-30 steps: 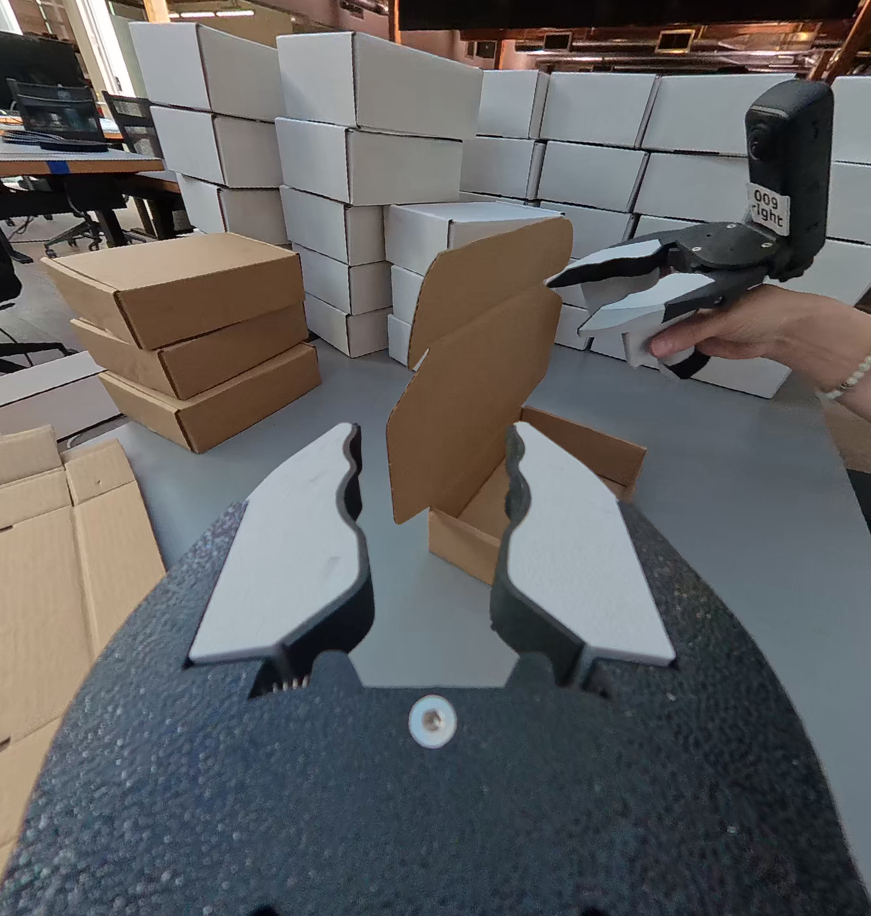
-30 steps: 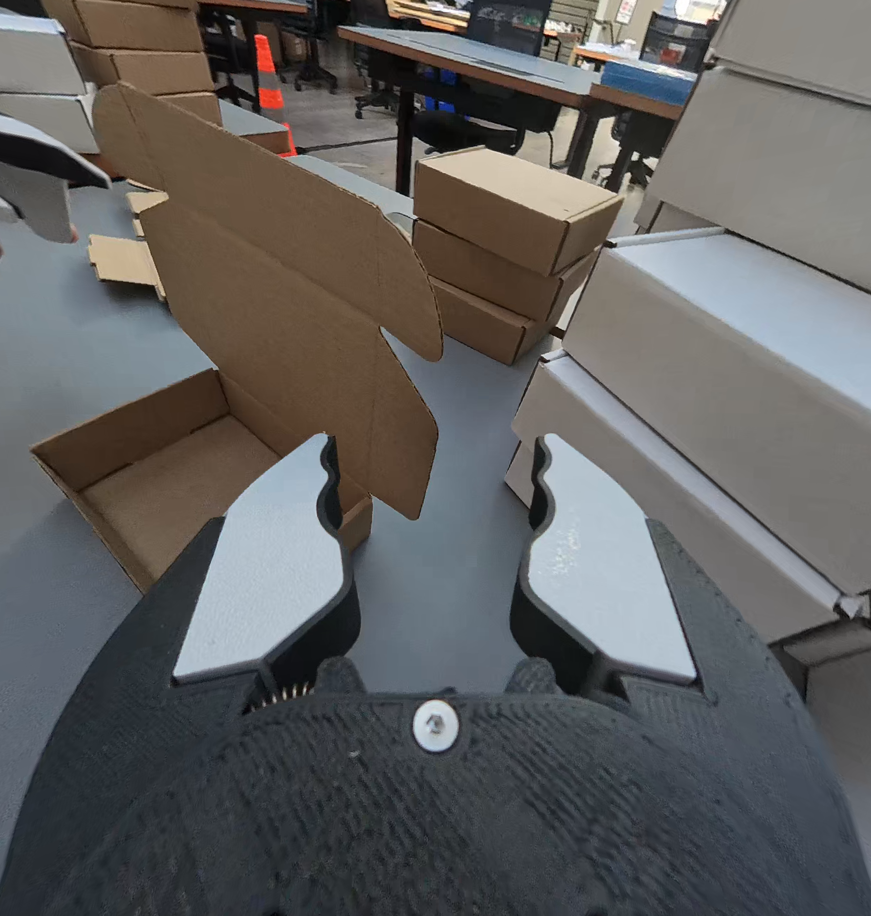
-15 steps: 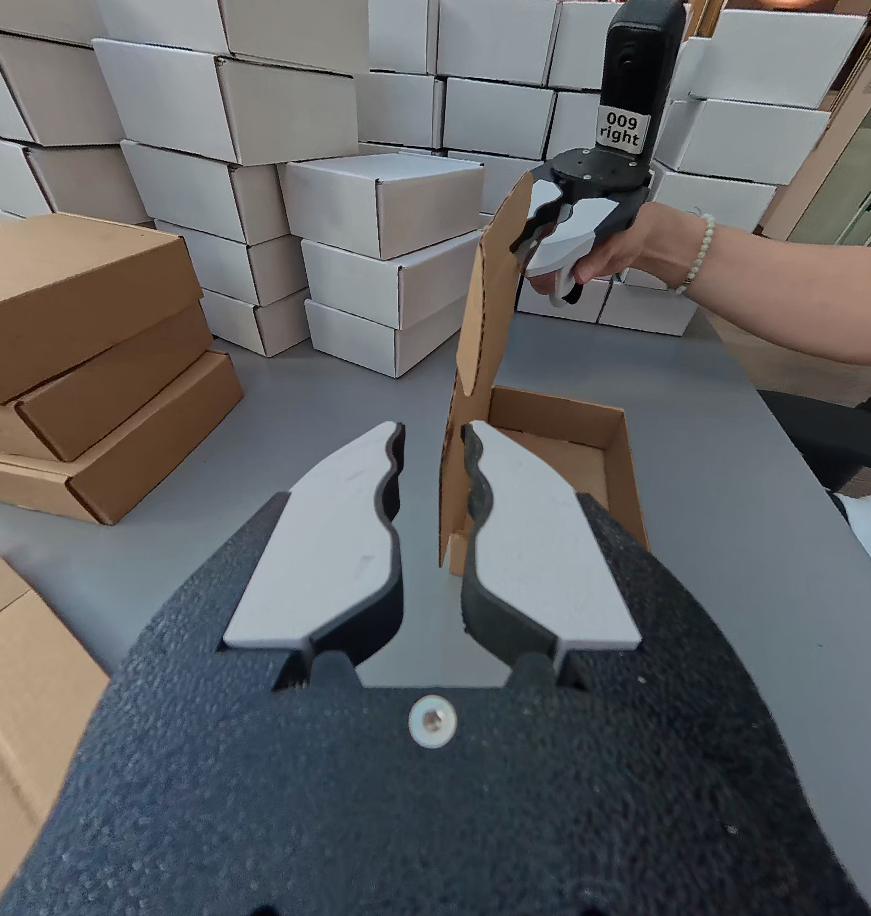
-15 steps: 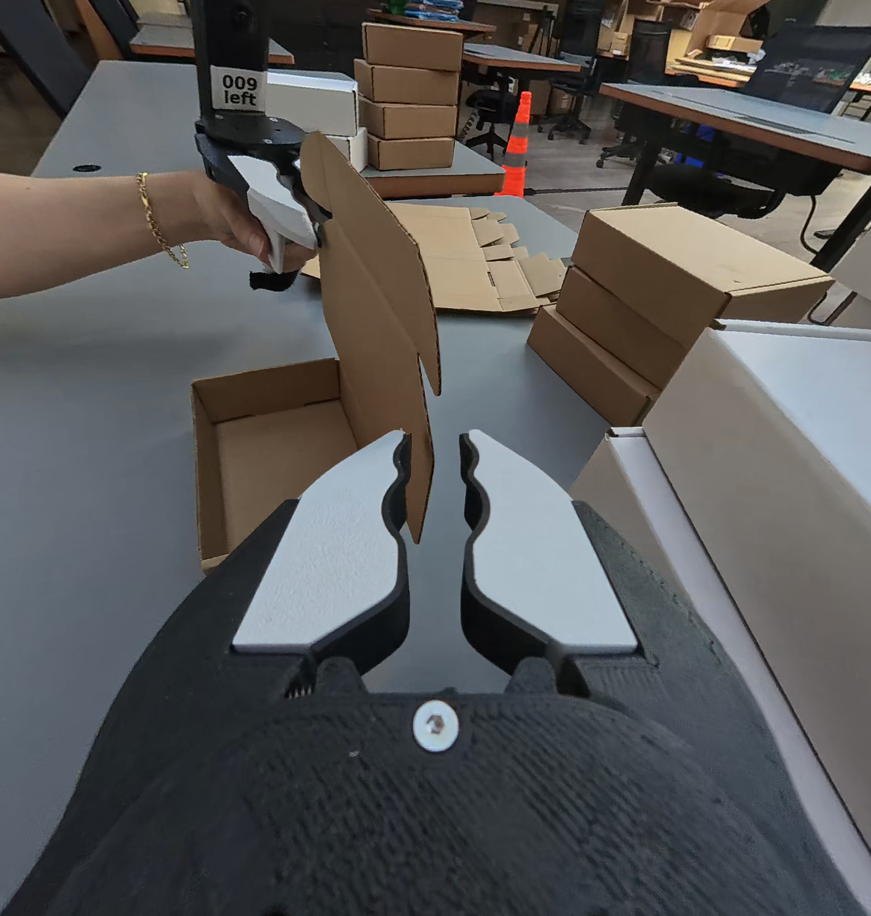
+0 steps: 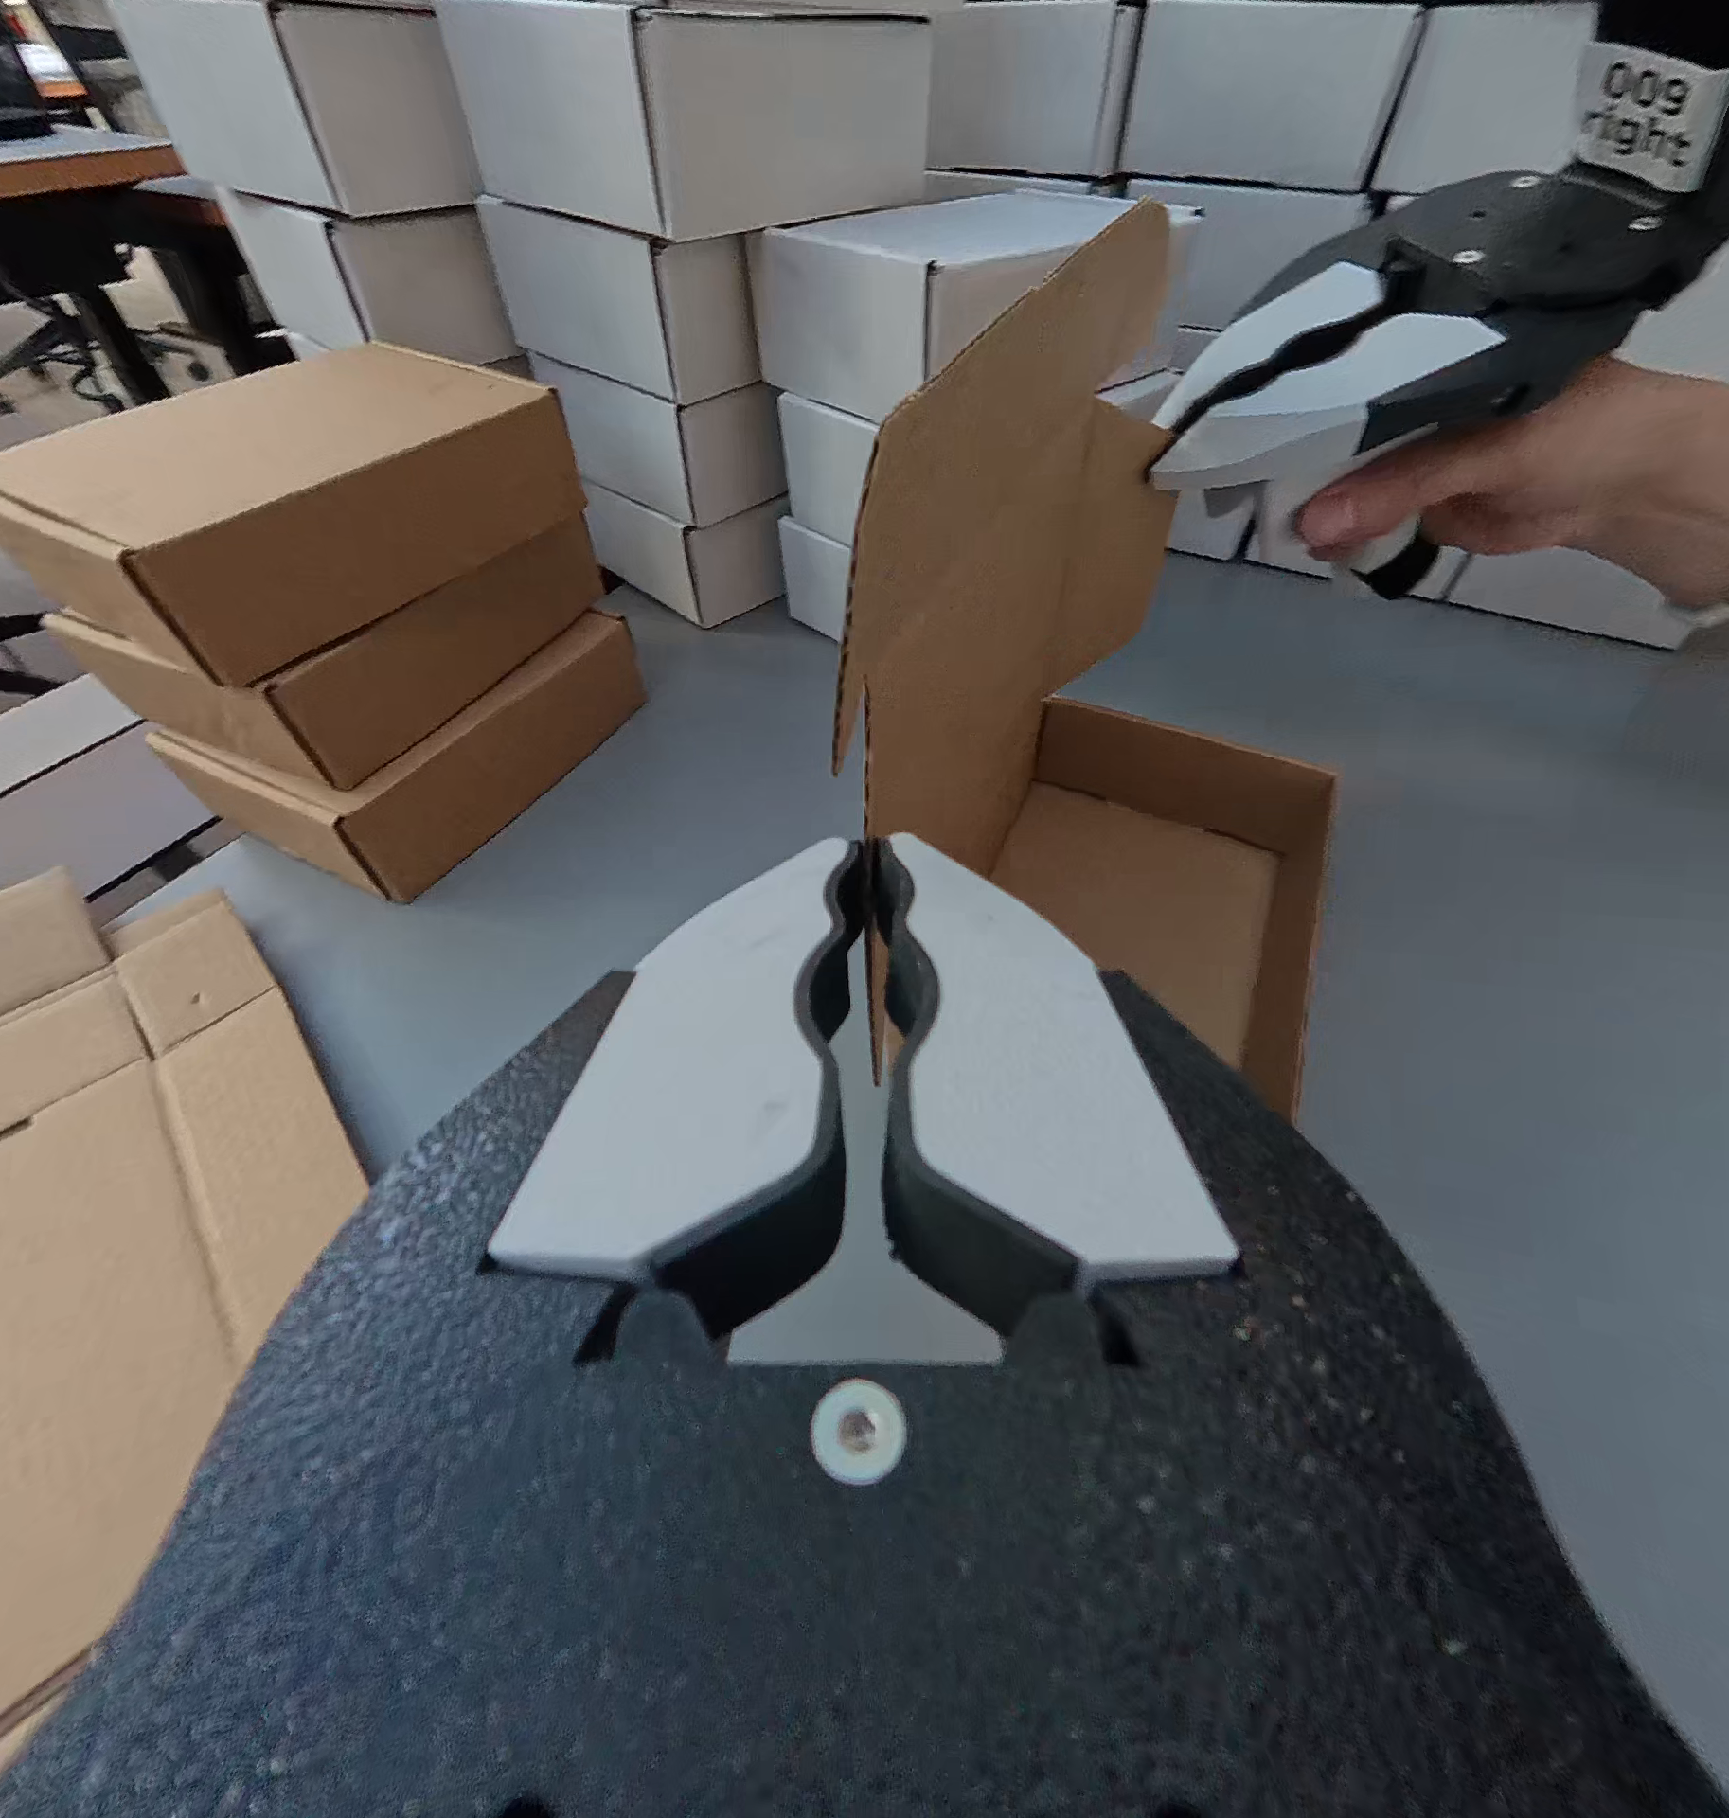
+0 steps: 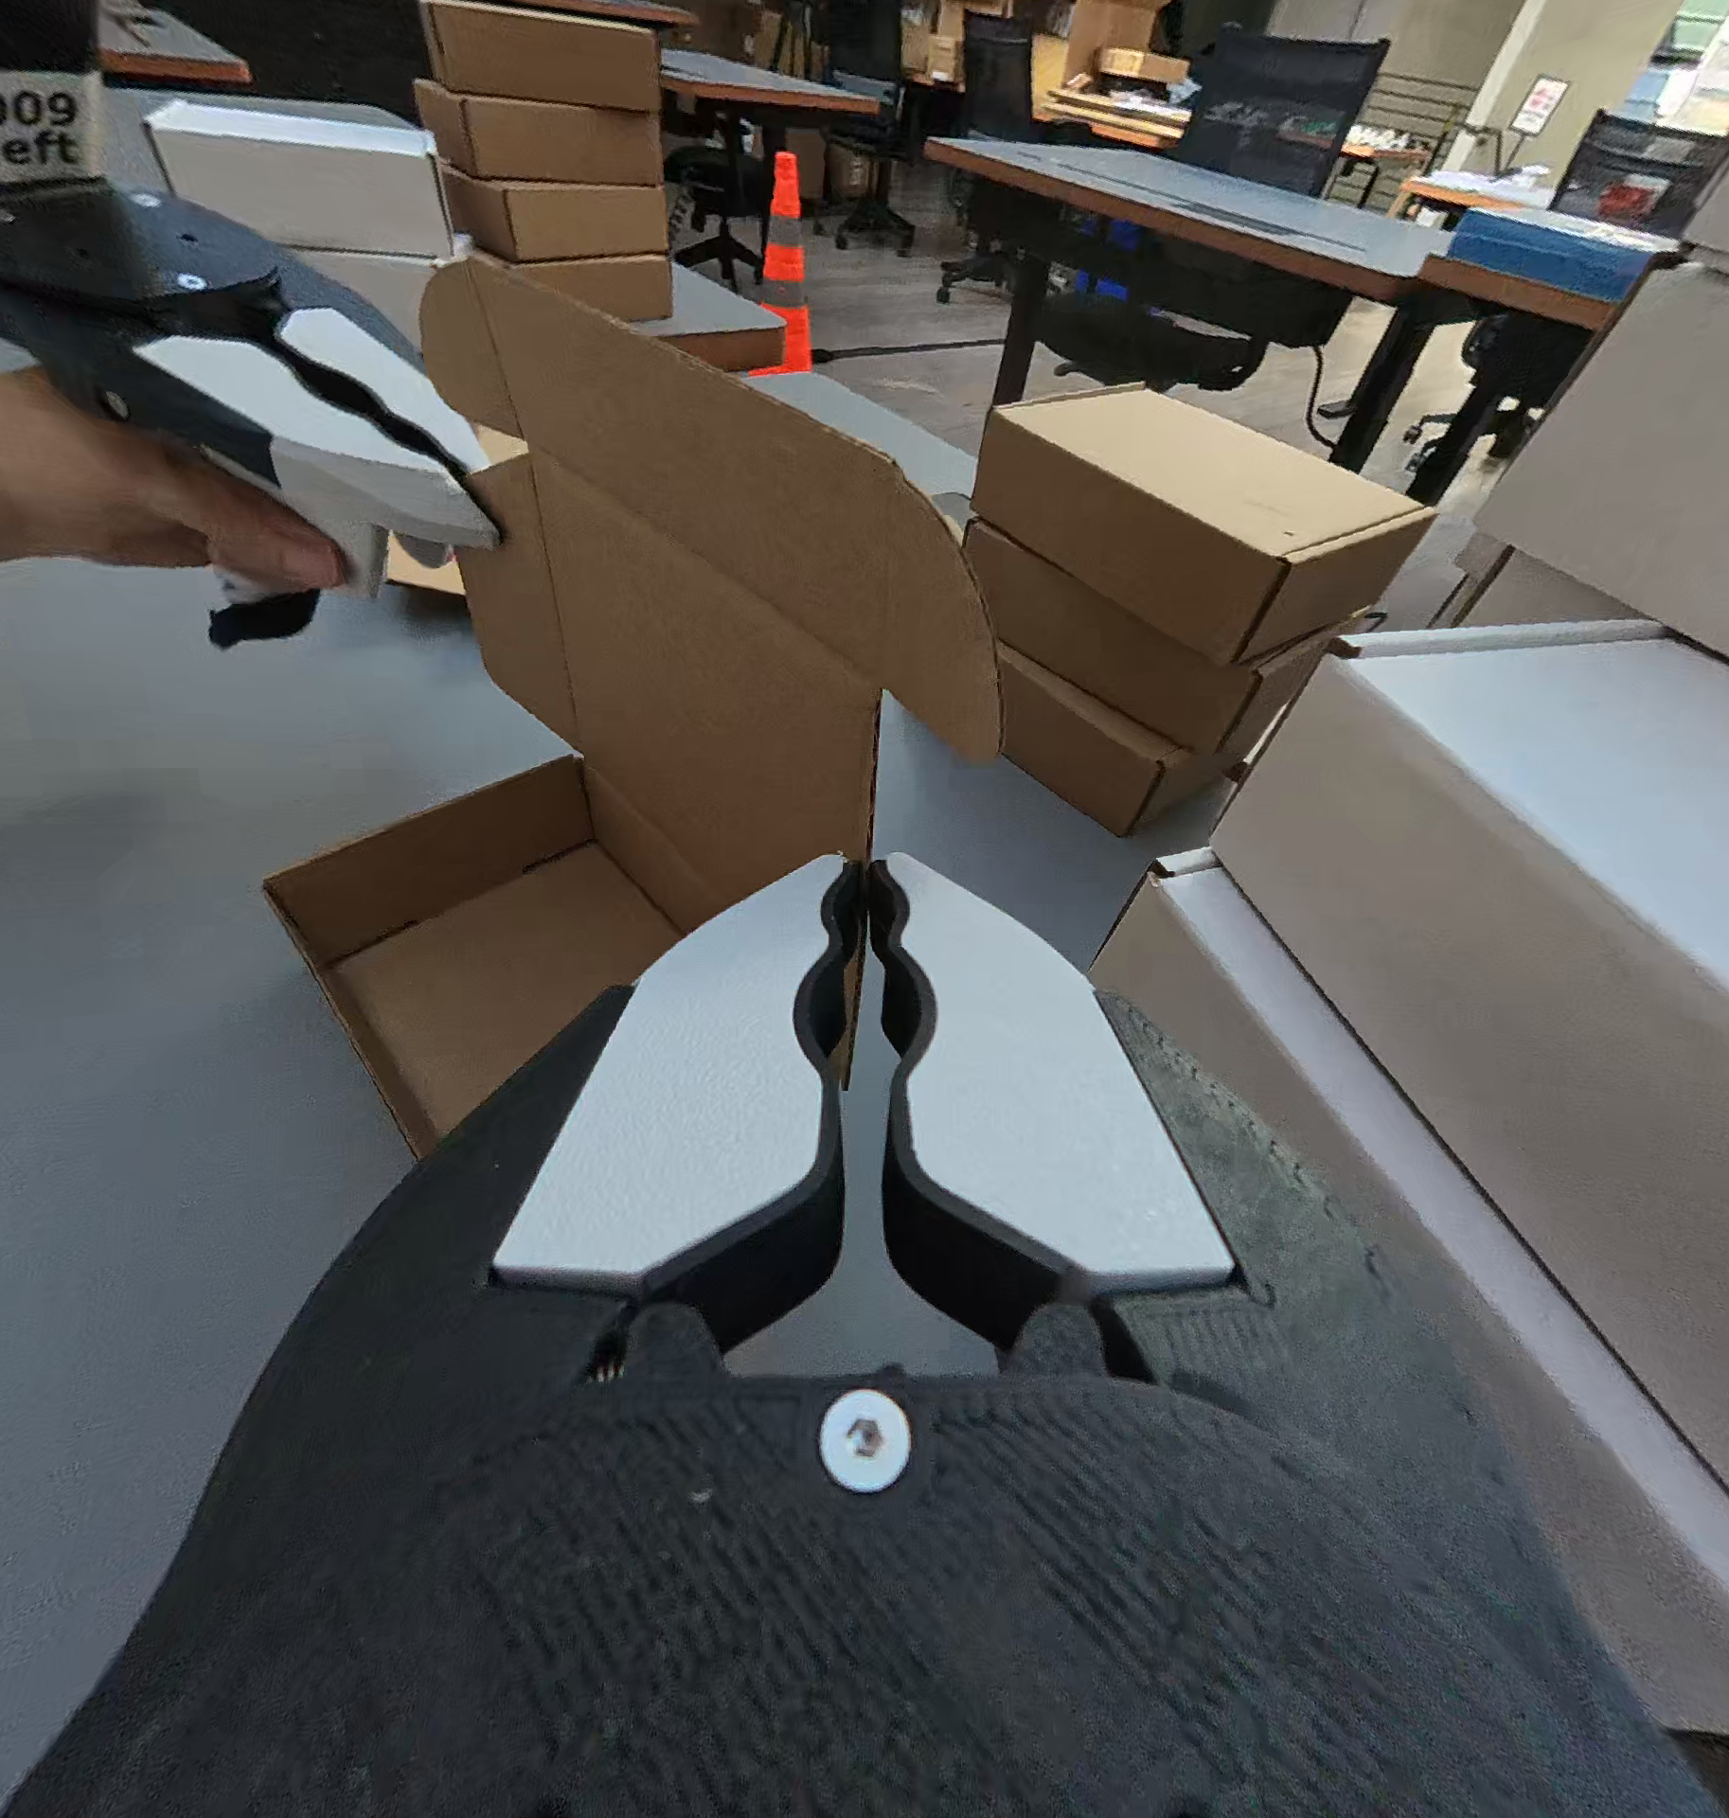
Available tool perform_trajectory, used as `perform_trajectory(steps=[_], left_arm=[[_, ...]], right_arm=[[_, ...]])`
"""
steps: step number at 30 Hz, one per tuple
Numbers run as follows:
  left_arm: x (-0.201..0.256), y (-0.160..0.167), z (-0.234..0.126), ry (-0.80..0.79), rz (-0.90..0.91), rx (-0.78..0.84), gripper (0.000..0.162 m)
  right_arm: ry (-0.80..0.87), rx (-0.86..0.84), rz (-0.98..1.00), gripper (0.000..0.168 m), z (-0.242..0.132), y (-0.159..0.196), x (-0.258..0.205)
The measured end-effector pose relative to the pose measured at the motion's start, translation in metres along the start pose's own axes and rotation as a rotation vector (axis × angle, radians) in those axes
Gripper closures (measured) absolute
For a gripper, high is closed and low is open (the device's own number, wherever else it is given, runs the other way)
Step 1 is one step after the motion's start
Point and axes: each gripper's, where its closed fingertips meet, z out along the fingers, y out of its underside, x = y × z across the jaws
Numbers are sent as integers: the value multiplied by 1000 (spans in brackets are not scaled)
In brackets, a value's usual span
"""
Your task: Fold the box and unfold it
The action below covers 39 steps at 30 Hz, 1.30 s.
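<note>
A brown cardboard box [image 5: 1175,885] sits open on the grey desk [image 5: 1530,935], its shallow tray facing up and its lid [image 5: 998,610] standing nearly upright from the tray's rear wall. Both grippers hold that lid by its side edges — one at each end. In the left wrist view, the left gripper [image 5: 870,866] has its white fingers [image 5: 713,1072] pressed together on the near edge of the lid, the thin cardboard caught between the tips. Far to the right in the same view, the right gripper [image 5: 1161,462], held by a hand [image 5: 1549,472], pinches the opposite edge of the lid about halfway up. The right wrist view shows the same from the other side: the right gripper's fingers [image 6: 1028,1072] are closed on the lid's side flap edge, and the left gripper [image 6: 482,512] bites the far edge at the left. The lid's rounded tuck flap [image 6: 743,462] at the top leans slightly to the right in that view. To the left of the box in the left wrist view stand three stacked brown boxes [image 5: 329,610], with flat cardboard sheets [image 5: 83,1181] on the near left — and a wall of white boxes [image 5: 664,197] behind. An orange traffic cone [image 6: 785,266] stands on the floor far beyond the desk.
</note>
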Motion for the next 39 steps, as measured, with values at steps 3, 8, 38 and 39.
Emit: perform_trajectory(steps=[3,8,38,39], left_arm=[[-5,-3,3,-199,-71,-16,161],[-20,0,-2,-590,-231,-47,160],[47,65,7,-717,-336,-133,154],[49,68,8,-706,-348,-150,154]], right_arm=[[151,25,102,166,8,-2,2],[240,109,255,164,27,-3,-18],[370,-93,233,164,16,56,-52],[372,-133,214,164,16,61,-52]])
